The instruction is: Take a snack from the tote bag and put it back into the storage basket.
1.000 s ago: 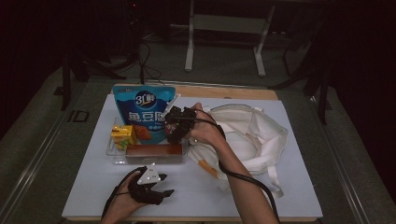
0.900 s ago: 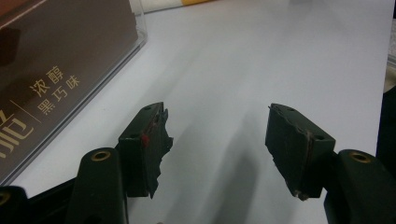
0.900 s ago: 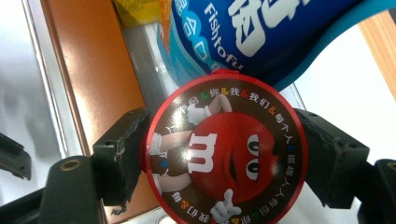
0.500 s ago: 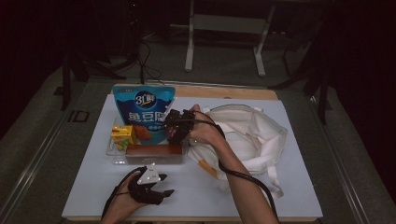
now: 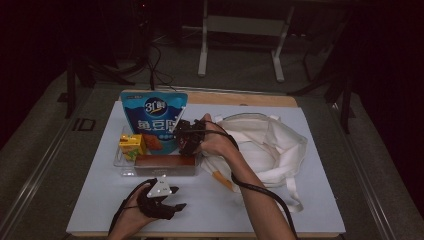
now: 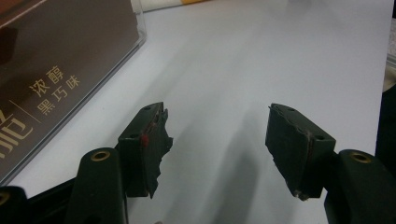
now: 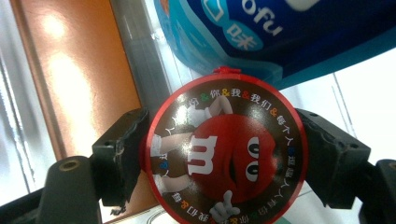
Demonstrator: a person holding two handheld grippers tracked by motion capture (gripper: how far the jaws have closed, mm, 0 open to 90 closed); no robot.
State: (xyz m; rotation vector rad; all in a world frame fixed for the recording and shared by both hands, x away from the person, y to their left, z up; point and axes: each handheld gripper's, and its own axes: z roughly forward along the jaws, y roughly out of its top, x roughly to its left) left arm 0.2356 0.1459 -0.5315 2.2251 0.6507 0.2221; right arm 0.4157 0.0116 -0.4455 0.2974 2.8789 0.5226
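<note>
A dark room with grey floor and a metal stand at the back surrounds a white table point(image 5: 280, 200), whose wooden far edge shows behind a tall blue snack bag point(image 5: 150, 120).

To the right lies a cream cloth tote bag point(image 5: 270, 150), crumpled, reaching close to the table's right edge; its strap trails toward the near edge. The blue snack bag stands upright at the back of a clear plastic tray point(image 5: 120, 167), left of the table's middle. A brown chocolate box point(image 5: 162, 164) lies along the tray's near wall, and a yellow carton point(image 5: 132, 145) sits at the tray's left end. A wide bare strip of white runs along the near edge and down the left side.

The right gripper point(image 5: 186, 137) is over the tray's right end, between the blue bag and the tote. In the right gripper view its jaws are clamped on a round red-rimmed candy tin point(image 7: 226, 151), one pad pressing each side, with the blue bag just behind it and the brown box to the left.

The left gripper point(image 5: 172, 206) rests near the front edge, well apart from the tote. In the left gripper view point(image 6: 215, 140) its jaws stand apart with nothing between them, above bare table beside the tray's corner.
</note>
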